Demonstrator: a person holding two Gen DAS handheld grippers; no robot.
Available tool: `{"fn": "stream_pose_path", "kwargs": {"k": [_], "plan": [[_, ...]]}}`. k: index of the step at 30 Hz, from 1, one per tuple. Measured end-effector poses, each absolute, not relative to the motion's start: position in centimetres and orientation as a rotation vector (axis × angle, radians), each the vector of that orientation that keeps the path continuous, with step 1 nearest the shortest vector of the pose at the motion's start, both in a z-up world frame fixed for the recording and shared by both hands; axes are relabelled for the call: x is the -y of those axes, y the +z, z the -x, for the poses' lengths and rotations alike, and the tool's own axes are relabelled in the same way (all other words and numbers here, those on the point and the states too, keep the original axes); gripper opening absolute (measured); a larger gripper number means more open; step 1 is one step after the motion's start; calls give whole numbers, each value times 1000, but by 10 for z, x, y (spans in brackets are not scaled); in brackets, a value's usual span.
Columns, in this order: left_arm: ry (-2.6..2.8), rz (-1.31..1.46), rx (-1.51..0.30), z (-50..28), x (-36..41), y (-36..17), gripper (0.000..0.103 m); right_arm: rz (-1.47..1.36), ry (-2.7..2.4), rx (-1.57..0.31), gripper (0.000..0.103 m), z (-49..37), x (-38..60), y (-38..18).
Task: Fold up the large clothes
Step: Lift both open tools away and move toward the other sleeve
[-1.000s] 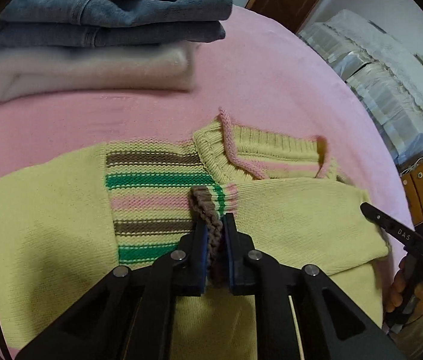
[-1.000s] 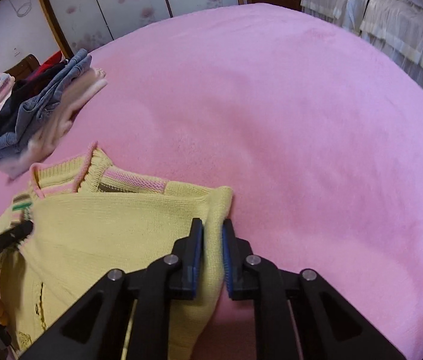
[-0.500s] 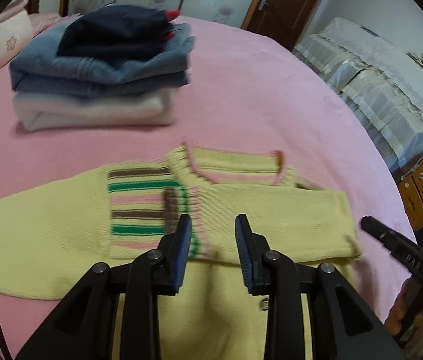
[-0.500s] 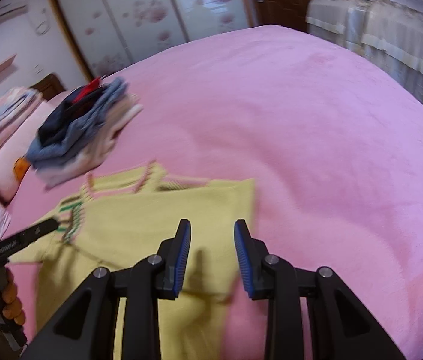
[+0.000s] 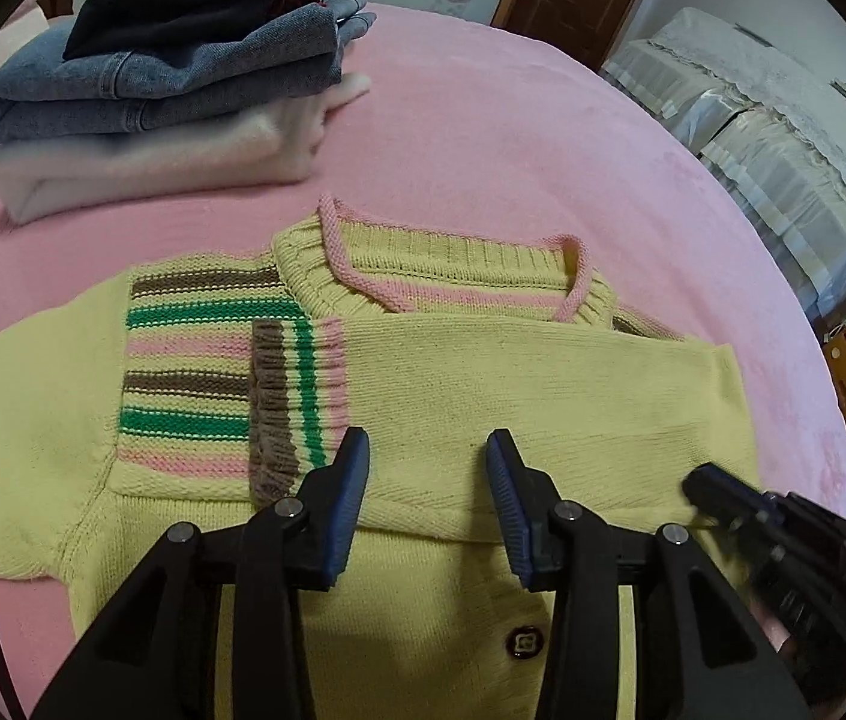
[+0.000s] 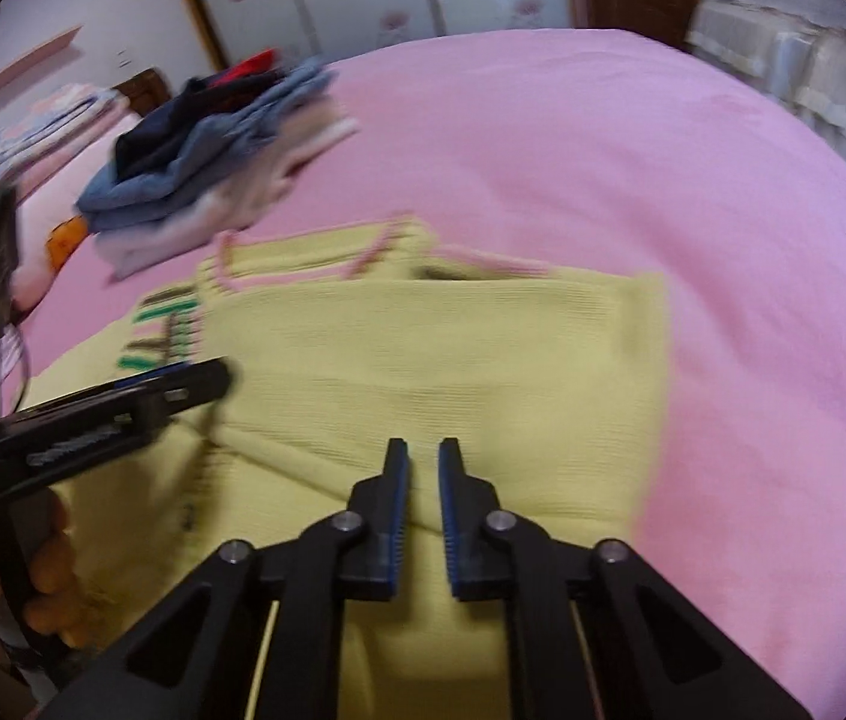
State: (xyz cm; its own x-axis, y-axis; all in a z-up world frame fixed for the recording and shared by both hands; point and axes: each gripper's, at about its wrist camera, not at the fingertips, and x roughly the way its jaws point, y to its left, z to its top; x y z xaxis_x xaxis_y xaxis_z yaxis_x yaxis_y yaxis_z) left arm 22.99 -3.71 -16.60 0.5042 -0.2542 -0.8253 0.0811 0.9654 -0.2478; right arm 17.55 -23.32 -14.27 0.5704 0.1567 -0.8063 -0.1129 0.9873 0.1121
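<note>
Right gripper (image 6: 423, 468) closed and empty above yellow sweater (image 6: 453, 372) on pink bed (image 6: 633, 180); left gripper (image 6: 183, 384) alongside

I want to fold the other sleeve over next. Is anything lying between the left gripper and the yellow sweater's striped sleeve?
Nothing visible does. The left gripper, its jaws opening and empty, hangs over the yellow sweater. The striped sleeve lies flat and uncovered on the pink bedspread. The stack of folded clothes sits farther back, clear of it.

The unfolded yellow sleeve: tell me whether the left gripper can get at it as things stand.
Probably yes. The left gripper, jaws opening and holding nothing, hangs over the yellow sweater; the unfolded sleeve lies flat to its left on the pink bedspread, with nothing lying on it.
</note>
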Motion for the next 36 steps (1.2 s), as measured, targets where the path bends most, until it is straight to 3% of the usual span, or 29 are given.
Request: {"fn": "stream_pose_path", "kwargs": {"k": [8,21,26,30,36], "plan": [[-193,175,-1025,-229,34,-167,40,-159,19,-951,0,-162,296,-142],[-180,161,-1043,-231,44,-161,43,-128,-17,-966,0,-163,288,-143],[-179,179,-1040,-227,46,-152,53,-122,-26,-978,2,-163,285,-140],[-145,146,-1008,-218,47,-137,67,-124,-29,-983,2,-161,283,-134],[-129,140,-951,-194,43,-101,74,-146,-16,-994,5,-150,275,-119]]}}
